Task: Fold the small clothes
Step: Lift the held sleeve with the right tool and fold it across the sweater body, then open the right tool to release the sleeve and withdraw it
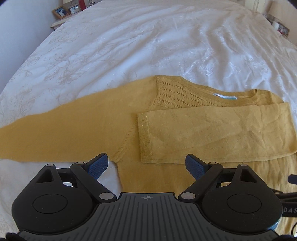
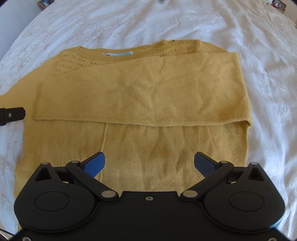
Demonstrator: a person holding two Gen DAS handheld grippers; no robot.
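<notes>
A mustard-yellow knitted sweater (image 1: 115, 126) lies flat on the white bed. Its right sleeve (image 1: 213, 133) is folded across the chest, cuff toward the left. Its left sleeve (image 1: 46, 135) lies stretched out to the left. The neck label (image 1: 225, 96) shows at the collar. My left gripper (image 1: 146, 166) is open and empty, above the body near the left armpit. In the right wrist view the sweater (image 2: 141, 148) fills the middle, with the folded sleeve (image 2: 137, 92) across it. My right gripper (image 2: 149, 164) is open and empty above the lower body. The left gripper's tip (image 2: 13, 115) pokes in at the left edge.
The white embroidered bedspread (image 1: 130, 46) spreads around the sweater on all sides. A bedside shelf with picture frames (image 1: 61, 12) and a clock stands at the far left. More small items (image 1: 282, 27) sit at the far right.
</notes>
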